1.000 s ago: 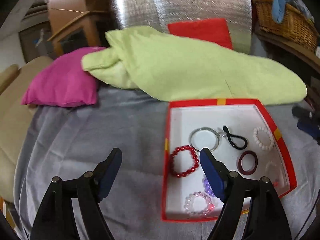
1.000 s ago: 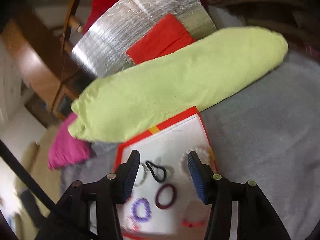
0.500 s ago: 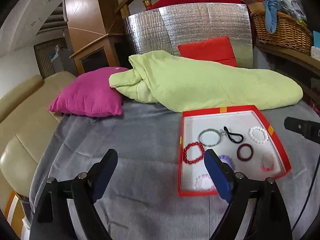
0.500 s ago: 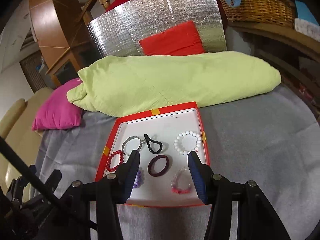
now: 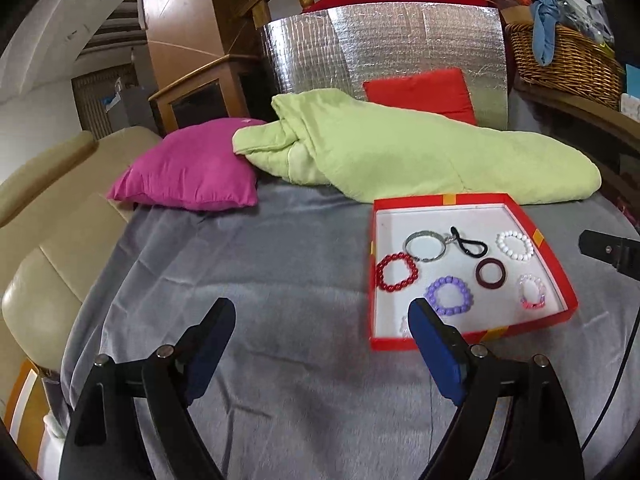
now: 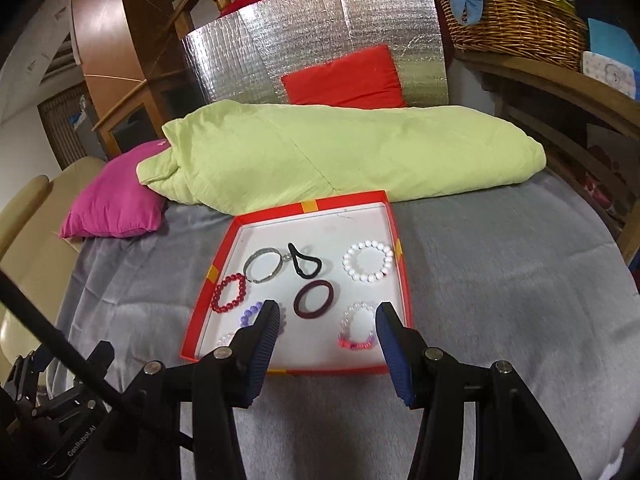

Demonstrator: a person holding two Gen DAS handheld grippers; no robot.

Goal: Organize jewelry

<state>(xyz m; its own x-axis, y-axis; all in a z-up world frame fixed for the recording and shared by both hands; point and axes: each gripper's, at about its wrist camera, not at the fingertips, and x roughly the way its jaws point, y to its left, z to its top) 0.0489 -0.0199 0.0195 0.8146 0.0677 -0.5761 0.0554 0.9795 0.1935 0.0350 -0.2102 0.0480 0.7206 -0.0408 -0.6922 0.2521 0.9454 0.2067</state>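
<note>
Currently, your left tongs (image 5: pixel 322 330) spread wide and empty over grey blanket (image 5: pixel 256 280), your right tongs (image 6: pixel 326 326) half-open, empty, above red tray (image 6: pixel 394 222) of bracelets, green quilt (image 6: pixel 320 152), pink cushion (image 5: pixel 192 168), silver panel (image 6: pixel 320 40), wicker basket (image 6: pixel 516 12) behind.

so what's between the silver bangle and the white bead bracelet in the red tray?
A black looped hair tie lies between the silver bangle and white bead bracelet, clearest in the right wrist view.
</note>
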